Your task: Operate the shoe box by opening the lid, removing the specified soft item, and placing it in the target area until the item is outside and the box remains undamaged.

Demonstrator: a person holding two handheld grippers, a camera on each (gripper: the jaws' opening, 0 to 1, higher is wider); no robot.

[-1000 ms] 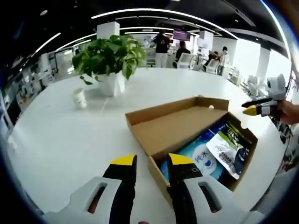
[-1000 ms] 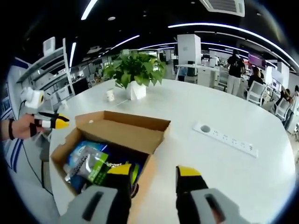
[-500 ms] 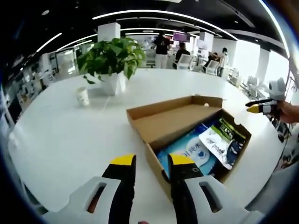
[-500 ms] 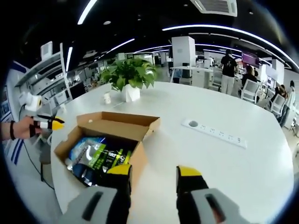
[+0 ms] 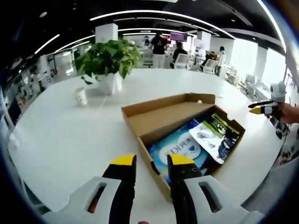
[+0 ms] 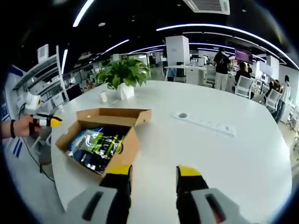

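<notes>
Left gripper view: the left gripper (image 5: 153, 161) has its two yellow-tipped jaws apart with nothing between them. It hangs just over the near corner of the box (image 5: 161, 175). The box sits on a big white table (image 5: 60, 140). Its lid (image 5: 163, 114) is open and tipped back. Inside lie soft packs — a blue pack (image 5: 175, 151) and a white pack (image 5: 204, 139) partly on top of it. Far off to the right, the right gripper (image 5: 258, 110) is held in a hand (image 5: 287, 114), well away from the box.

A plant (image 5: 108, 58) in a white pot and a small cup (image 5: 80, 95) stand behind the box.

Right gripper view: the right gripper (image 6: 154, 171) is loose too — jaws apart, holding nothing, over bare table. The box (image 6: 126, 151) is up to the left, and a power strip (image 6: 204, 123) lies to the right.
</notes>
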